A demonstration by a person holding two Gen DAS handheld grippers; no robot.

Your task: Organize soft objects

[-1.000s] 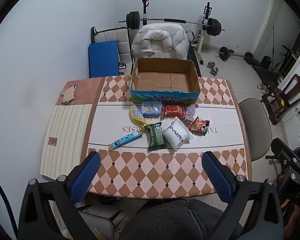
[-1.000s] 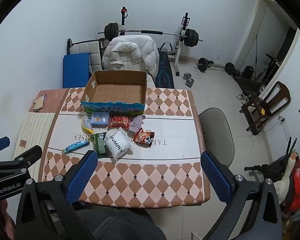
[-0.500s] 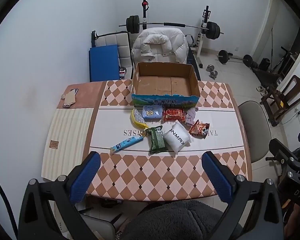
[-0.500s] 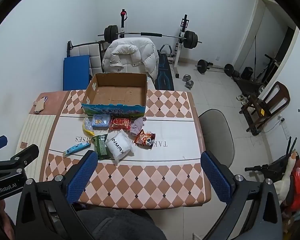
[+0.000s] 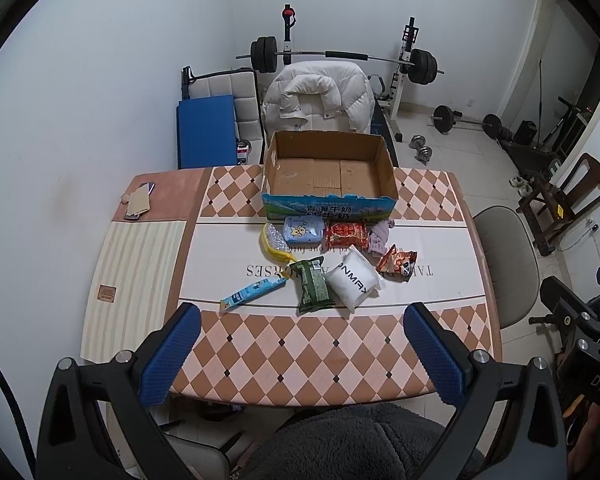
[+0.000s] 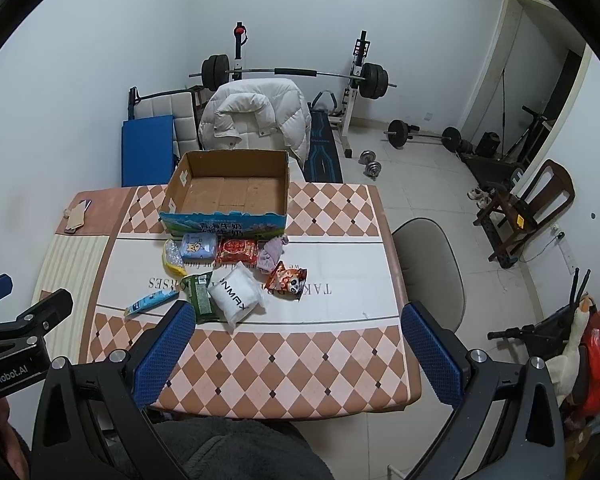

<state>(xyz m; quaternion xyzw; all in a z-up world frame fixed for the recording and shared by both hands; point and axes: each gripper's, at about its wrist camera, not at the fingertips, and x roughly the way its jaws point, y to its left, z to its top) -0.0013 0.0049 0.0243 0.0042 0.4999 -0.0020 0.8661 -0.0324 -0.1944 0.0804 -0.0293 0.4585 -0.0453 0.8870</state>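
An empty cardboard box stands at the far side of the checkered table. In front of it lie several soft packs: a white pouch, a green packet, a blue tube, a light blue pack, a red pack, a yellow mesh bag, a purple cloth and an orange panda snack. My left gripper is open and empty, high above the table's near edge. My right gripper is open and empty, likewise high; the box and white pouch show there.
A phone and a card lie at the table's far left corner. A chair with a white jacket stands behind the box, a grey chair at the right. Weights and a barbell rack fill the back of the room.
Both grippers have risen and drawn back from the table, so the table and box look smaller and farther. Nothing on the table has moved.
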